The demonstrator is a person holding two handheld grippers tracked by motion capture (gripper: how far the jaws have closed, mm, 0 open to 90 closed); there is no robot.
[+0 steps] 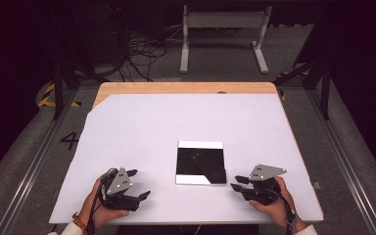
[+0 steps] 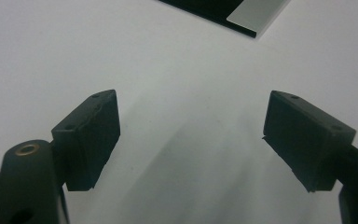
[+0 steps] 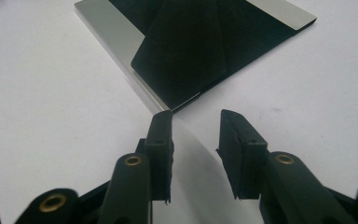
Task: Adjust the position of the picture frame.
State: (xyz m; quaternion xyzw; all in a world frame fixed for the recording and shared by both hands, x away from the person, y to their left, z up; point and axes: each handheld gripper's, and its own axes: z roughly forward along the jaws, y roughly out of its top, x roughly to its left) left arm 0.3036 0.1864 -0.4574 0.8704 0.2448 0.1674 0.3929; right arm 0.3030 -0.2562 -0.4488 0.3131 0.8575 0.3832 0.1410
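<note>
A flat square silver-white board (image 1: 192,179) lies near the middle of the white table sheet, with a black folded sheet (image 1: 200,162) covering most of it. My left gripper (image 1: 139,183) rests on the table to the board's left, jaws spread wide and empty; in the left gripper view the left gripper (image 2: 191,107) points at bare sheet, with the board's corner (image 2: 256,11) at the top edge. My right gripper (image 1: 236,183) sits just right of the board. In the right gripper view the right gripper (image 3: 195,119) is open by a narrow gap, empty, its tips close to the board's near corner (image 3: 112,32) and the black sheet (image 3: 186,51).
The white sheet (image 1: 186,122) covers a wooden table (image 1: 176,88) whose far strip shows. Beyond it are a floor with tangled cables (image 1: 137,54) and a white frame stand (image 1: 223,34). The table's front edge runs just below both hands.
</note>
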